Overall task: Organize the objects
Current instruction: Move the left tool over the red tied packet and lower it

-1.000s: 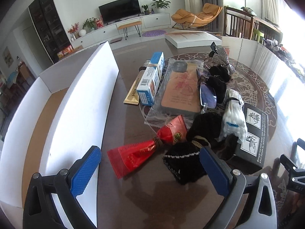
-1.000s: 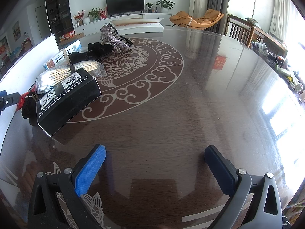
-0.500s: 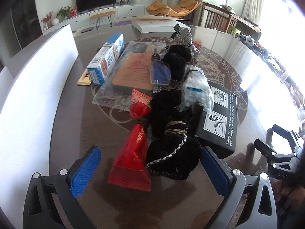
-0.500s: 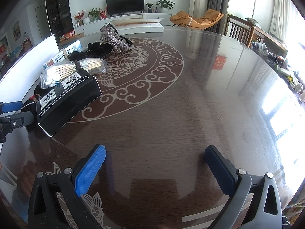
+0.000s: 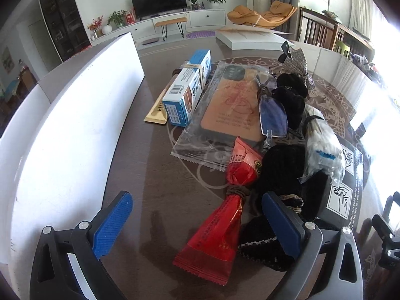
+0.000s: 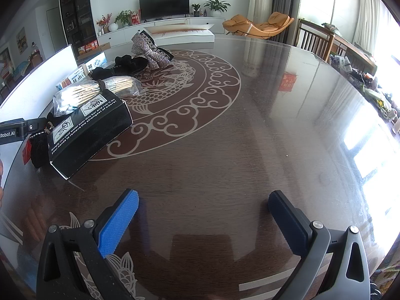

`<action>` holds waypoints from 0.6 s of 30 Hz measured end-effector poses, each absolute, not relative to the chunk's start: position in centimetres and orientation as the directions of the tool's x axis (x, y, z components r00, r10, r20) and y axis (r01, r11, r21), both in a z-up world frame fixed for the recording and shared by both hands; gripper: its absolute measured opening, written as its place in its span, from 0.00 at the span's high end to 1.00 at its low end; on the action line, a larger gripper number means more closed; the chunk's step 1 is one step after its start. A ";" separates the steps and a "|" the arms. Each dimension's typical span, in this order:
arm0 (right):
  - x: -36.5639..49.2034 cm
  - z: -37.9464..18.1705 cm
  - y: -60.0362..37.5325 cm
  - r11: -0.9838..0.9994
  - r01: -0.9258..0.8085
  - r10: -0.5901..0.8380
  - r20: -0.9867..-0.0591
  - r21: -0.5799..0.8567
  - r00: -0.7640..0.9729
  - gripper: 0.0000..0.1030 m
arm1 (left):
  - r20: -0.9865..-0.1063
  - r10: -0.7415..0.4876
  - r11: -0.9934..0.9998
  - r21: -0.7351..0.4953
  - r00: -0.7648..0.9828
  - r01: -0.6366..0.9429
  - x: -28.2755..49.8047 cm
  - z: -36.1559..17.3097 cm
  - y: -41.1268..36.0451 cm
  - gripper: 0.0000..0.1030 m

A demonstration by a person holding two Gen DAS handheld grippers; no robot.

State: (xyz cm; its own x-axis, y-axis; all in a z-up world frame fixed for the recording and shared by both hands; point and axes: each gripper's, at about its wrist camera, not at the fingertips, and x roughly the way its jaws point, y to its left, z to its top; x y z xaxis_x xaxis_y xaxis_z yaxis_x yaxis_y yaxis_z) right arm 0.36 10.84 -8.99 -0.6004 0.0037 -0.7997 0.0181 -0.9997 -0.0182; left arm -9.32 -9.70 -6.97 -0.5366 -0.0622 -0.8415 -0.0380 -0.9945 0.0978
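The left gripper (image 5: 197,227) is hanging low over the dark glossy table (image 6: 250,137) with its blue-padded jaws spread wide and nothing between them. The red foil packet (image 5: 220,225) is lying in the gap, closer to the right-hand pad, while the left-hand pad is sitting beside the white box wall (image 5: 75,125). The right gripper (image 6: 202,222) is waiting over a bare stretch of table, also wide open and empty, well apart from the pile.

To my eye the step in hand is the approach to a first pick, and the red packet looks like the target. It is lying flat, cinched at its waist by a brown hair tie (image 5: 237,191). Its long axis is running from the near serrated end, by the gripper, away and slightly to the right, where its far end is resting against the clear-wrapped phone case (image 5: 232,110). A black scrunchie (image 5: 265,247) is touching its right edge, and behind that the black printed box (image 5: 342,187) is carrying a bag of cotton swabs (image 5: 322,147).

The next move is probably calling for the jaws to come down across the packet's narrow width, near the waist, keeping the right pad clear of the scrunchie, then closing and carrying it toward the white box
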 end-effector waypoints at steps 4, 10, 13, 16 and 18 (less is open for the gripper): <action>0.4 -9.0 10.8 -1.000 0.018 0.004 -0.800 -0.018 -0.600 0.00 | -0.859 -0.008 -0.998 0.040 -0.512 -0.052 -10.4 -7.8 -9.3 0.02; 0.4 -9.0 10.8 -1.000 0.018 0.004 -0.800 -0.018 -0.601 0.00 | -0.863 0.017 -0.999 0.008 -0.504 -0.048 -9.0 -7.3 -8.5 0.80; 0.4 -9.0 10.8 -1.000 0.018 0.004 -0.800 -0.018 -0.600 0.00 | -0.862 -0.028 -0.998 -0.005 -0.506 0.064 -5.5 -7.3 -9.3 0.81; 0.4 -9.0 10.8 -1.000 0.018 0.004 -0.800 -0.018 -0.601 0.00 | -0.850 -0.046 -0.996 -0.003 -0.524 0.092 -1.7 -7.3 -9.7 0.80; 0.4 -9.0 10.8 -1.000 0.018 0.004 -0.800 -0.018 -0.601 0.00 | -0.842 -0.050 -0.997 0.007 -0.537 0.081 -0.5 -7.5 -9.9 0.73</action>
